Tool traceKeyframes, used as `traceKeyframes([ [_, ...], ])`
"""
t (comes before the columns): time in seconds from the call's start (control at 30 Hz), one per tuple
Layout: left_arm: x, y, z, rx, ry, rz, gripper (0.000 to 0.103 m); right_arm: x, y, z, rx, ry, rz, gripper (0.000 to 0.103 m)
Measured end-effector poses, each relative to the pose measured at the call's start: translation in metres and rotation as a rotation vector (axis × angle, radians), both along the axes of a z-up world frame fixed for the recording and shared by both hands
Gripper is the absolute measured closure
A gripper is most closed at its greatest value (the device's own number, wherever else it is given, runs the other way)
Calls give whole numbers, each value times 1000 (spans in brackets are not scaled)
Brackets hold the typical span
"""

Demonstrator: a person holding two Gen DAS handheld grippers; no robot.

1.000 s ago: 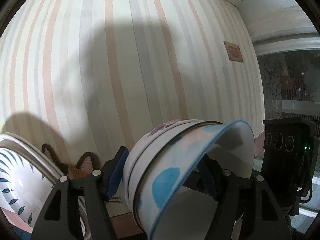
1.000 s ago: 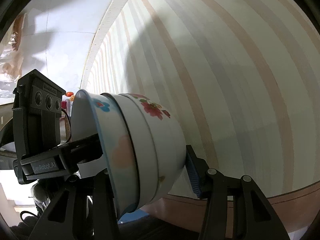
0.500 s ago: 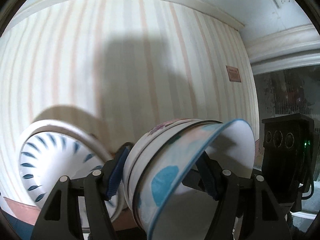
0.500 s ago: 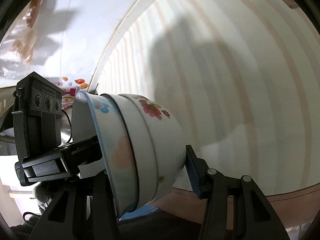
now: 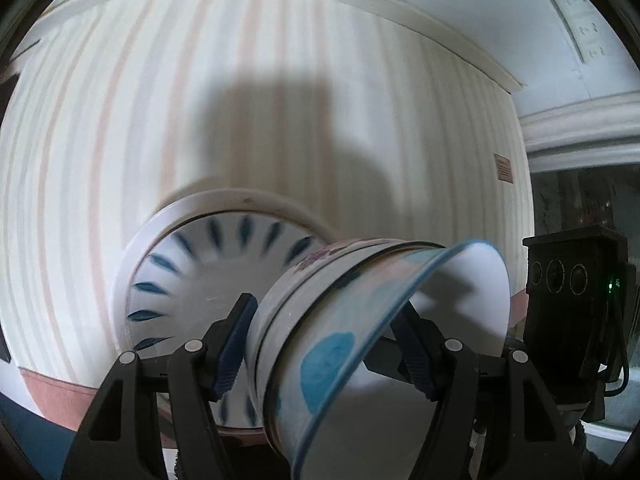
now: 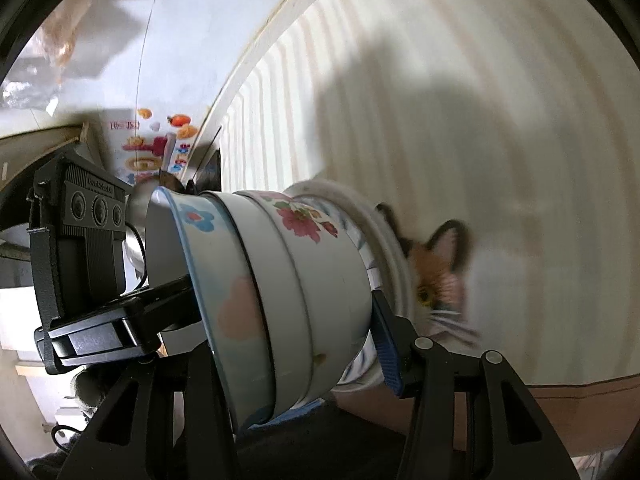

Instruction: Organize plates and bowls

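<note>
A stack of nested bowls (image 5: 340, 344), with a blue-rimmed one innermost and a flowered one outermost, is gripped between both grippers. My left gripper (image 5: 324, 344) is shut on one side of the stack. My right gripper (image 6: 288, 320) is shut on the opposite side of the same stack (image 6: 280, 280). Behind the bowls lies a white plate with blue leaf marks (image 5: 200, 276), resting in a larger white plate (image 5: 132, 256). The plates also show in the right wrist view (image 6: 384, 240). The bowl stack is tilted on its side, close over the plates.
The striped tablecloth (image 5: 100, 120) with a brown border (image 5: 52, 396) fills the background. A cat-face picture (image 6: 440, 276) lies beside the plates. The other gripper's black camera body (image 5: 572, 308) is at the right, and it also shows in the right wrist view (image 6: 80, 232).
Both grippers have carried the bowl stack toward the blue-leaf plate, which has moved from the left edge to the middle behind the bowls. The cat picture has come into the right wrist view.
</note>
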State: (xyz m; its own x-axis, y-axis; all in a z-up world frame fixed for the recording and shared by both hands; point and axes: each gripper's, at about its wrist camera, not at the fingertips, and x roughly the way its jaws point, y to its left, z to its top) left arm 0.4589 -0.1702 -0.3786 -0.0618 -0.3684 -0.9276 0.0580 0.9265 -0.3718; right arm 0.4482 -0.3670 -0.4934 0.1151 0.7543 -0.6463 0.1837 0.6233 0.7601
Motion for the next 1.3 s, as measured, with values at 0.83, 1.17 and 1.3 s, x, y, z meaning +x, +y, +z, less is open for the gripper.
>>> traceKeyframes([
  [0.83,-1,47,-45,-8,51,70,37,16,81,-35,-65,62,89,52],
  [1.17,-7,47,-30,61,-18,31,37,19,86,-31,-104,48,112,52],
  [1.3,-14,54,-14,106,-74,26,37,14,87,-21,-164,31,109,50],
])
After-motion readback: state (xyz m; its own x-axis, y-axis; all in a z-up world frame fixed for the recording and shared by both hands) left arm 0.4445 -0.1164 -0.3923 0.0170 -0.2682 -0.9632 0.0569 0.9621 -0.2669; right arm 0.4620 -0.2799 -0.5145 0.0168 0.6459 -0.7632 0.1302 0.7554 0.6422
